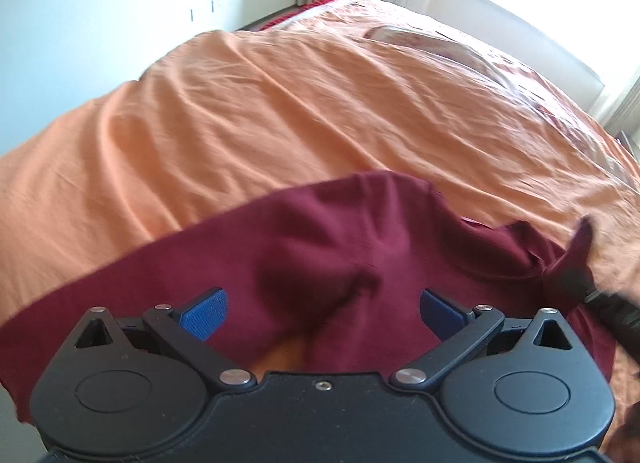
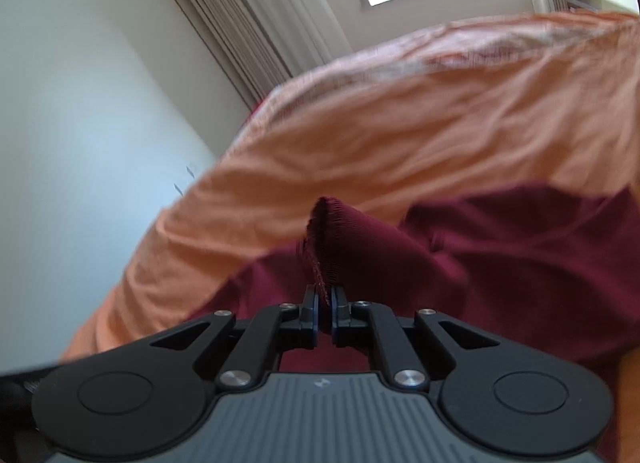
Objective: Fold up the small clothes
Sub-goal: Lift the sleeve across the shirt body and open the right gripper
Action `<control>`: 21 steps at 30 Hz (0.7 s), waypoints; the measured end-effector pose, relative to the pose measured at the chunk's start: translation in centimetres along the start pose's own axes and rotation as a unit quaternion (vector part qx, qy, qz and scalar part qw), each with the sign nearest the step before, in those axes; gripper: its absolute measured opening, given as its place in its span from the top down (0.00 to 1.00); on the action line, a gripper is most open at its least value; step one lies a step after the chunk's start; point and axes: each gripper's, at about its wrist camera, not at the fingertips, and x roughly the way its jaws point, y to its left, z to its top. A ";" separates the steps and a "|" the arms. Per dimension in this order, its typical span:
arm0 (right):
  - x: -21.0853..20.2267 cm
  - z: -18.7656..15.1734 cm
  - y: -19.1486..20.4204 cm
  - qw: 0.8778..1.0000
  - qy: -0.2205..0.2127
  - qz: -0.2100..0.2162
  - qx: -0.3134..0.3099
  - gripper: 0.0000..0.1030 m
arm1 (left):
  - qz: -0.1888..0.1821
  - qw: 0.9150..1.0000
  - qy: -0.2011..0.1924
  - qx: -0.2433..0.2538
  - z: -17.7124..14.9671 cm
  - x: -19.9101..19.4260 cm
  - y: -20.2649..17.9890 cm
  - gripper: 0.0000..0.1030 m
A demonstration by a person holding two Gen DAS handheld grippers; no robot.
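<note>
The maroon garment [image 1: 320, 247] looks light and limp on the bed [image 1: 240, 111]; hems grip best. The right gripper [image 2: 325, 303] fingers pinch a ribbed edge, while the left gripper [image 1: 324, 309] fingers are spread wide, holding nothing.

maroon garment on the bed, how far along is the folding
Early. Done: the maroon garment is on the orange bedspread, but rumpled, with no neat fold visible. In hand: the right gripper is shut on a ribbed edge of it; the left gripper hangs open above the cloth. Left: flattening and every fold.
</note>
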 end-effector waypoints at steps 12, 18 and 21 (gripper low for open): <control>-3.0 -4.1 -3.9 0.998 0.028 -0.064 -0.008 0.12 | -0.029 0.999 0.020 0.008 -0.7 2.6 -0.4 0.01; -5.9 -6.1 -10.9 0.969 0.041 -0.233 -0.069 0.00 | -0.058 0.997 0.037 0.040 -2.6 6.0 -5.3 0.01; -6.2 -6.5 -14.2 0.945 0.046 -0.301 -0.116 0.00 | -0.056 0.996 0.042 0.054 -3.7 8.2 -8.1 0.01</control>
